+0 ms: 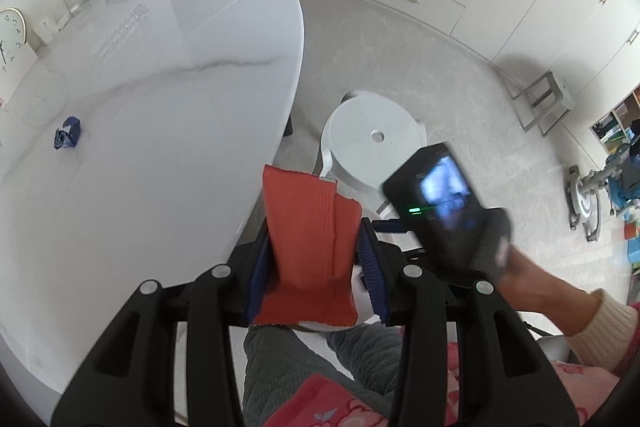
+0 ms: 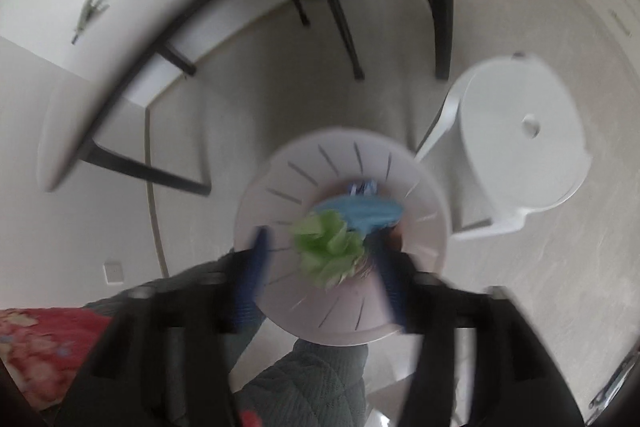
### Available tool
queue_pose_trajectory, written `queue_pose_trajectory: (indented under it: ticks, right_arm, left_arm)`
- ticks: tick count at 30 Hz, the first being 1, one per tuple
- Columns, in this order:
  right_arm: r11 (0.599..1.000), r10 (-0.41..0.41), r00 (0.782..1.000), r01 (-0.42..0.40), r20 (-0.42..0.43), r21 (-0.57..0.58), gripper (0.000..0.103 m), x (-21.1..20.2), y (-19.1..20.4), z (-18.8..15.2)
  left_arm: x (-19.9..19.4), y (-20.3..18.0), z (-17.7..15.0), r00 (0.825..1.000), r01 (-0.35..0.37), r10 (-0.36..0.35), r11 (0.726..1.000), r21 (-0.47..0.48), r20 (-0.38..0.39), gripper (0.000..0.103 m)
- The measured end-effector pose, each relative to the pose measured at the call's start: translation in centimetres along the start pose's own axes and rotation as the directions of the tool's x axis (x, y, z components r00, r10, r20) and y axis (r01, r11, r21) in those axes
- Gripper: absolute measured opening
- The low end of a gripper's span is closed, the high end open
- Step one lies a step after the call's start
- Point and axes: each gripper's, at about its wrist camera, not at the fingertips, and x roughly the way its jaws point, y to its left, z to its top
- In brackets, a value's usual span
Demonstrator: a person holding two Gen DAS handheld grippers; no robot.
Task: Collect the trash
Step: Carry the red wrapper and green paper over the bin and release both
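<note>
Red wrapper (image 1: 310, 247) clamped in left gripper (image 1: 316, 259), long axis fwd along fingers, torn end outward; right gripper (image 2: 320, 267) jaws apart, blurred, w/ green trash (image 2: 328, 251) over white bin (image 2: 340, 239).

The left gripper (image 1: 316, 259) has glossy black arms with round silver screws and ribbed blue pads (image 1: 370, 267). The right gripper (image 2: 320, 279), blurred, shows the same black and blue. The person wears grey quilted trousers (image 1: 320, 359), a cream cuff (image 1: 600, 323) and red floral fabric.
</note>
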Motion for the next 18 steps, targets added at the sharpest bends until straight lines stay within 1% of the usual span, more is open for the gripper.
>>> queue_pose_trajectory:
  ticks: [1,3,5,9,12,16,18]
  right_arm:
    - [1.000,-0.012,1.000,0.012,-0.003,0.011,0.081,0.5,0.0,-0.3]
    - [1.000,0.003,1.000,-0.003,0.001,0.022,0.086,0.5,-0.2,-0.7]
    - [0.999,0.019,1.000,-0.020,0.022,0.048,0.096,-0.8,-0.6,-1.0]
    - [0.994,0.031,0.996,-0.039,0.081,0.098,0.100,-4.7,-2.2,-1.8]
    - [0.991,-0.006,0.990,-0.013,0.143,0.130,0.100,-8.3,-3.5,-2.9]
    - [0.982,-0.059,0.979,0.022,0.196,0.187,0.100,-12.3,-5.6,-4.2]
    - [0.976,-0.083,0.972,0.034,0.221,0.216,0.100,-13.9,-6.6,-4.7]
  left_arm:
    - [0.2,-0.1,-0.1,1.000,0.000,0.000,1.000,0.003,-0.008,0.041]
    - [0.3,-0.3,-0.2,1.000,-0.005,0.005,1.000,0.014,-0.015,0.041]
    - [0.6,-0.6,-0.4,1.000,0.001,0.000,1.000,0.020,-0.022,0.041]
    - [1.6,-1.1,-0.6,0.999,0.019,-0.017,0.998,0.051,-0.032,0.041]
    - [3.5,-1.6,-1.1,0.997,0.040,-0.032,0.992,0.118,-0.066,0.041]
    - [7.8,-2.7,-2.7,0.987,0.089,-0.060,0.975,0.205,-0.147,0.041]
    - [10.0,-3.3,-3.6,0.977,0.123,-0.075,0.964,0.237,-0.200,0.041]
